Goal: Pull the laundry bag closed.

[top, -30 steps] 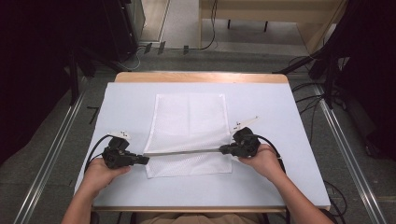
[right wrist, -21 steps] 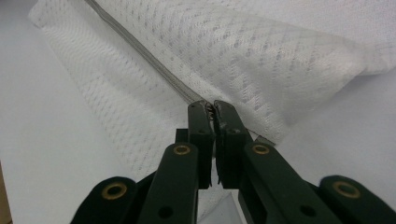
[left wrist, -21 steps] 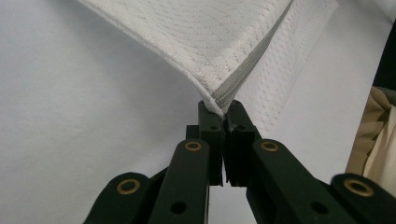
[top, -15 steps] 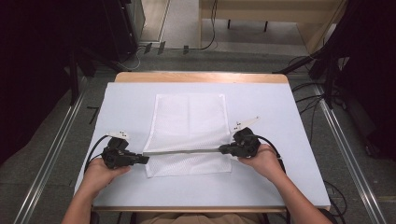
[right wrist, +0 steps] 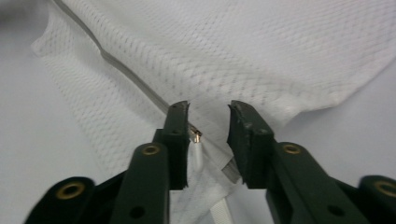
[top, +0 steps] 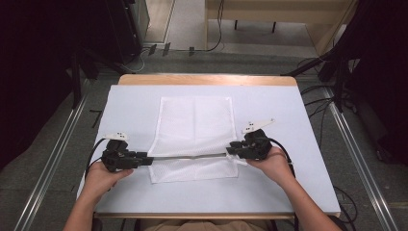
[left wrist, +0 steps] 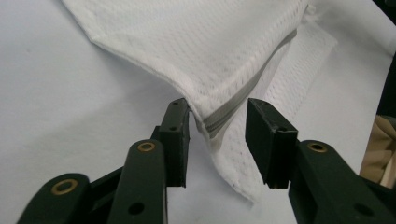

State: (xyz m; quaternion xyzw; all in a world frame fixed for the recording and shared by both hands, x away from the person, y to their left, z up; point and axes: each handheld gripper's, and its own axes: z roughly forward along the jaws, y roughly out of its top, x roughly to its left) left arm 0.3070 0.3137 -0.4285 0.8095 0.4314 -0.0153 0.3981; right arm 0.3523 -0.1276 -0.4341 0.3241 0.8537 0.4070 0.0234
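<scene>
We see the white mesh bag (top: 195,137) lying flat at the middle of the high view on the pale table (top: 298,187), its long axis running from the lower middle of the frame up toward the top, while its grey zipper (top: 190,156) crosses it from left to right near the lower end; the fabric is a fine honeycomb net, thin enough to show a fold line down its middle (the strip below the zipper looks doubled over). The left gripper (top: 144,160) sits at the zipper's left end, in the lower left of the frame; its jaws have just been opening and now stand apart, the zipper's end (left wrist: 219,119) between them, close against one pad. The right gripper (top: 232,149) sits at the zipper's right end; its jaws have likewise just been opening and stand spread, the small metal zipper pull (right wrist: 196,136) between them, unpinched.
</scene>
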